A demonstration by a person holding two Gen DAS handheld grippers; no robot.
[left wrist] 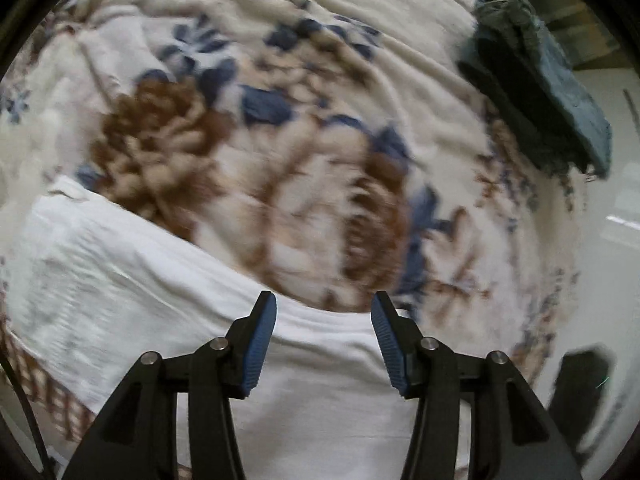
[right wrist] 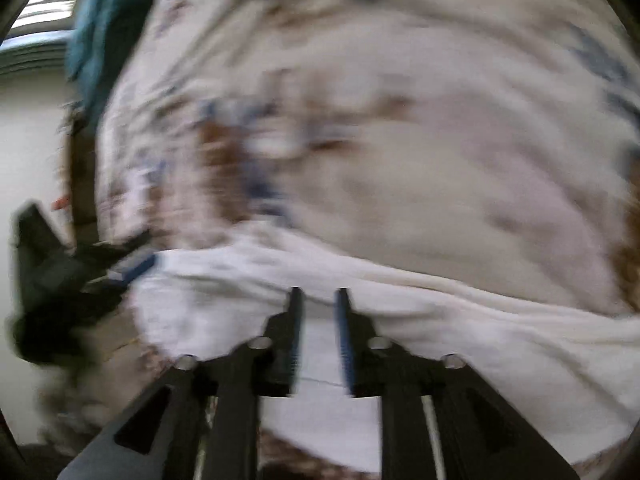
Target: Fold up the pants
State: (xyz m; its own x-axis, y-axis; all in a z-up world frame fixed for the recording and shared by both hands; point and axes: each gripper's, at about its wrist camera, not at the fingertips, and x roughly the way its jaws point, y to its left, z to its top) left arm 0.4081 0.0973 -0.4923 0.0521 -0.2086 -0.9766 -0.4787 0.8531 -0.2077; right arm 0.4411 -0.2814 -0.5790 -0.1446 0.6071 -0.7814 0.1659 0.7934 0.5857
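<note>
The white pants (left wrist: 160, 292) lie on a floral bedspread (left wrist: 280, 92), filling the lower left of the left wrist view. My left gripper (left wrist: 324, 312) is open above the pants' edge, holding nothing. The right wrist view is blurred by motion. There the white pants (right wrist: 460, 320) stretch across the lower half. My right gripper (right wrist: 318, 300) hovers over them with jaws narrowly apart and a small gap between the blue pads; nothing is seen between them. The left gripper shows in the right wrist view (right wrist: 96, 276) at the pants' left end.
A folded teal-green garment (left wrist: 536, 76) lies at the bed's far right corner; it also shows in the right wrist view (right wrist: 104, 24). The bed's edge drops to a pale floor (left wrist: 616, 240) on the right. A dark object (left wrist: 580, 392) sits on the floor.
</note>
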